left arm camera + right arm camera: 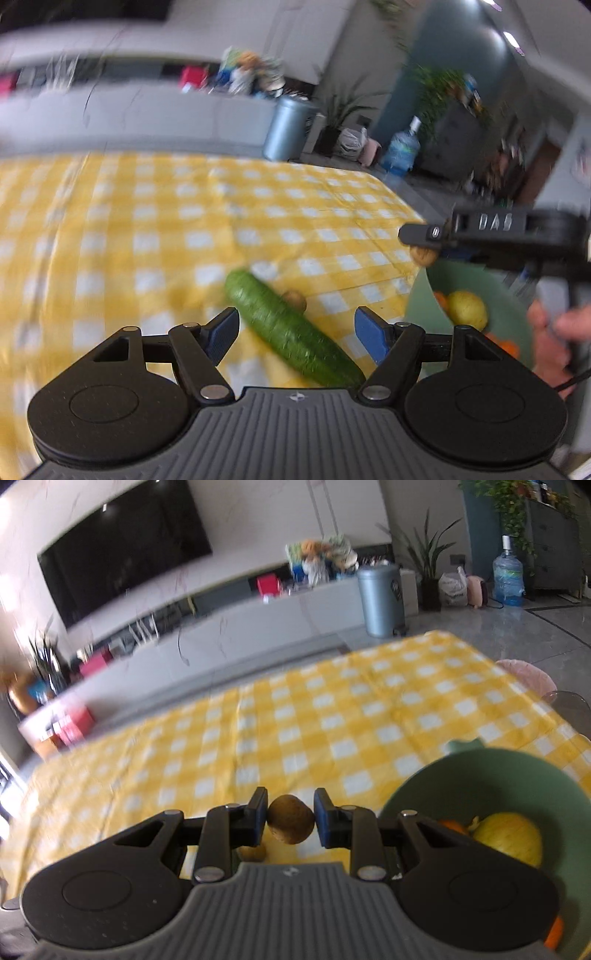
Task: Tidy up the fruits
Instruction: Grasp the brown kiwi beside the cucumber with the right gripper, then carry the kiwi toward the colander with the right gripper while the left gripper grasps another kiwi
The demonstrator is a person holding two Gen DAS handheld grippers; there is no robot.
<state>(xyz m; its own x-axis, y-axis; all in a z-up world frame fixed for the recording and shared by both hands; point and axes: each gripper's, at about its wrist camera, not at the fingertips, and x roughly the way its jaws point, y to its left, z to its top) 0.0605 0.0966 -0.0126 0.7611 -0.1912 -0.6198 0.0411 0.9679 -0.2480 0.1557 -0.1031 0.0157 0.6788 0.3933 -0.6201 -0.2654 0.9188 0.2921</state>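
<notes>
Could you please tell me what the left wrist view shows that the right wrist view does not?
Only the left wrist view shows the cucumber lying on the cloth between the open left gripper, and the person's hand holding the right gripper from the side.

Only the right wrist view shows the television and the right gripper's pads clamped on a brown kiwi.

Both show the yellow checked tablecloth, the green bowl with a yellow fruit, and a second kiwi on the cloth.

The far stretch of the surface [332, 709] lies bare, giving free passage. Near the left gripper [295, 332], a cucumber [291, 332] lies slantwise between its open jaws with a small brown fruit [295, 300] touching it. The bowl [424, 295] blocks the right, the right gripper [424, 240] above its rim.
</notes>
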